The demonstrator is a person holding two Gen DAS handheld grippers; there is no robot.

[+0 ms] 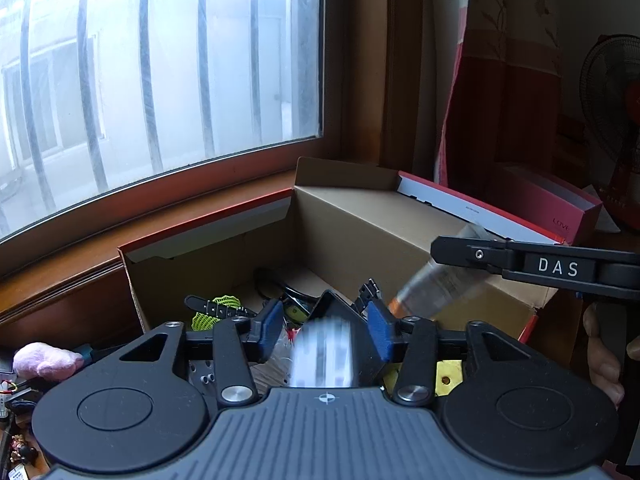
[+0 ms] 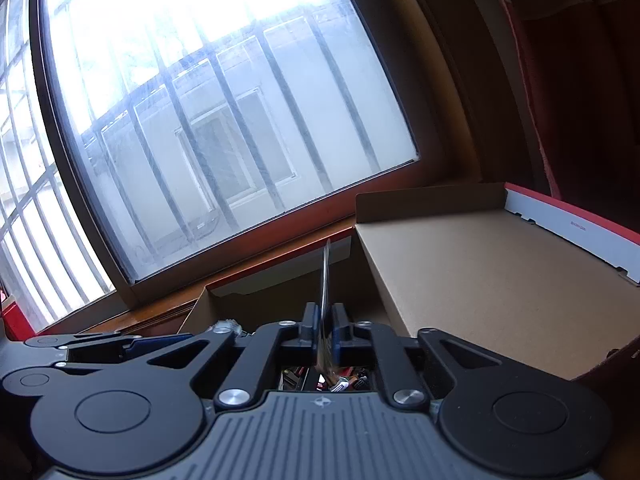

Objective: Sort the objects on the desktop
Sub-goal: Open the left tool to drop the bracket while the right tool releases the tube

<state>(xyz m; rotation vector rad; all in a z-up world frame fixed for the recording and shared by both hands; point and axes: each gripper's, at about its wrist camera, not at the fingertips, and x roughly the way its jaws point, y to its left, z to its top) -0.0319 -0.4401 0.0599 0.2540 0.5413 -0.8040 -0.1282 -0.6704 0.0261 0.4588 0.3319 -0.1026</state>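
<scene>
Right gripper (image 2: pixel 326 330), jaws pinched on a thin packet (image 2: pixel 326 276) seen edge-on at centre frame; in the left view the packet (image 1: pixel 436 280) hangs blurred at right, above the open box (image 1: pixel 360 216). Left gripper (image 1: pixel 326 330), jaws wide, with a blurred object (image 1: pixel 324 356) between the pads; we cannot tell if it is held. We would lower the packet past the box wall before letting go, clear of the left gripper. A cluttered desk lies below a barred window (image 1: pixel 160 60), upper left.
</scene>
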